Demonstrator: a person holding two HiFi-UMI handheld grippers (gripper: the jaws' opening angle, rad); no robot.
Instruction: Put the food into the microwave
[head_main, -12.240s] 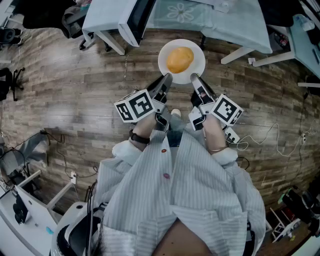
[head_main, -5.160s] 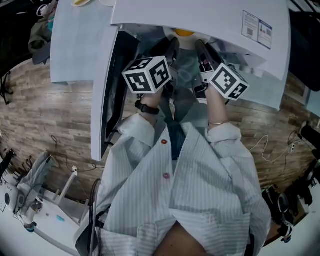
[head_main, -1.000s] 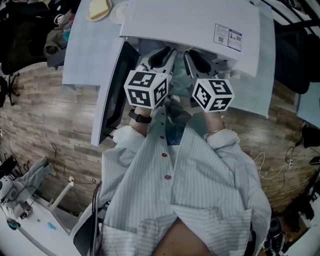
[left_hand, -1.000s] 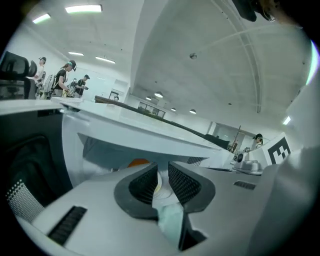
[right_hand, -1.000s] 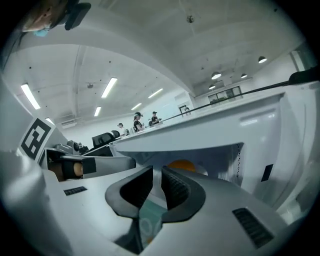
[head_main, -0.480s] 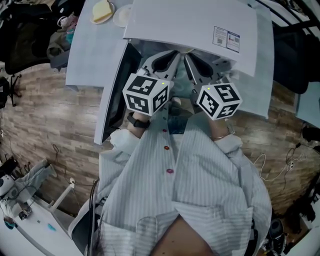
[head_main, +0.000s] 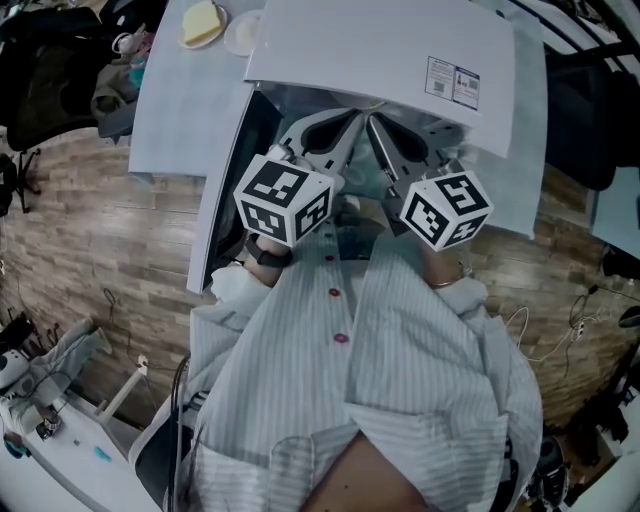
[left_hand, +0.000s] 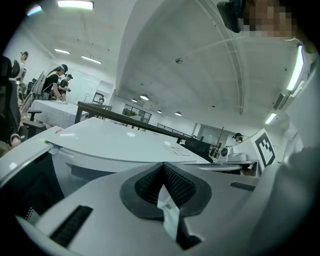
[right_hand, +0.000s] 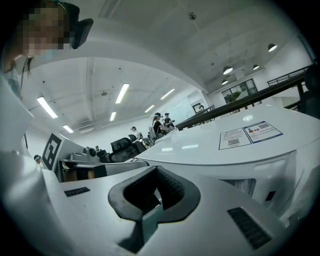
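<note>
Left hand-held gripper (left_hand: 162, 168): jaws just closed together, nothing between | right hand-held gripper (right_hand: 156, 170): likewise, empty | both before microwave (head_main: 380, 45) on tabletop (head_main: 170, 110), door (head_main: 225, 190) open | food: hidden under microwave top

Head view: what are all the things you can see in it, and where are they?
microwave: one, white, on the table, in front of the person
microwave door: one, white with dark window, swung open at left
sticker: one, white with print, on the microwave's top
plate of yellow food: one, white, far left corner of the table
table: one, pale blue, under the microwave
floor: brown wood
shirt: one, striped, pale, bottom middle
left tongs: white, shut, just closed, empty
right tongs: white, shut, just closed, empty
</note>
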